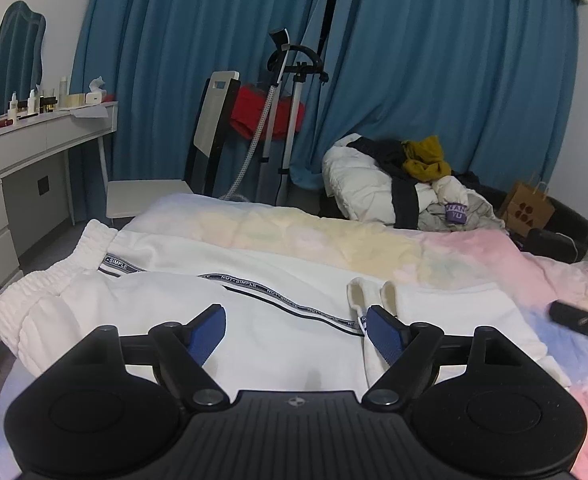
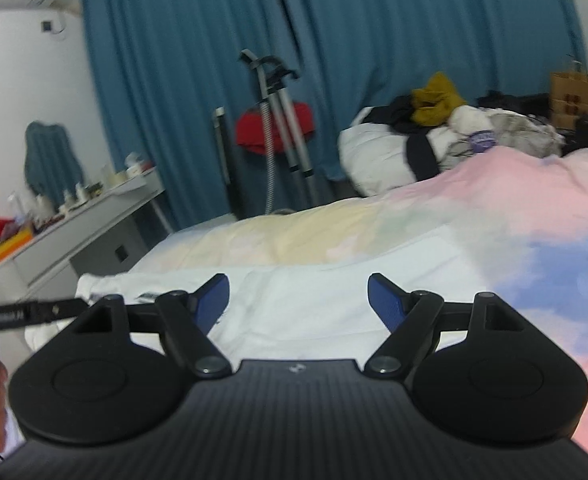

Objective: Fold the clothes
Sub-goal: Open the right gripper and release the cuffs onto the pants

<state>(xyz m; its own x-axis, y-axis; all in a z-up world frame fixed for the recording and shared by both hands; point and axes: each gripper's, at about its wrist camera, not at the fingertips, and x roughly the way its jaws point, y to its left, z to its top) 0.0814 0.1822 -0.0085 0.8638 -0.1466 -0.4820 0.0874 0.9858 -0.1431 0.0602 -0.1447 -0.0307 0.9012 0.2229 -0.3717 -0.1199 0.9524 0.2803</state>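
A: Item?
B: White trousers (image 1: 253, 280), flat on bed (image 1: 474, 248); long axis left to right, waistband leftward.
A: Hand-held grippers?
B: Left hand-held gripper (image 1: 296, 326) released, directly above trousers, nearer. Right hand-held gripper (image 2: 298, 296) released, over their right end.

White trousers (image 1: 173, 264) stripe reads "NOT-SIMPLE"

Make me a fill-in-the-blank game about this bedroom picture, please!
1. The white pants lie spread on the ____.
2. Both the left gripper and right gripper are ____.
3. The curtains behind the bed are ____.
4. The yellow cloth sits on top of a ____ of clothes.

Answers: bed, open, blue, pile
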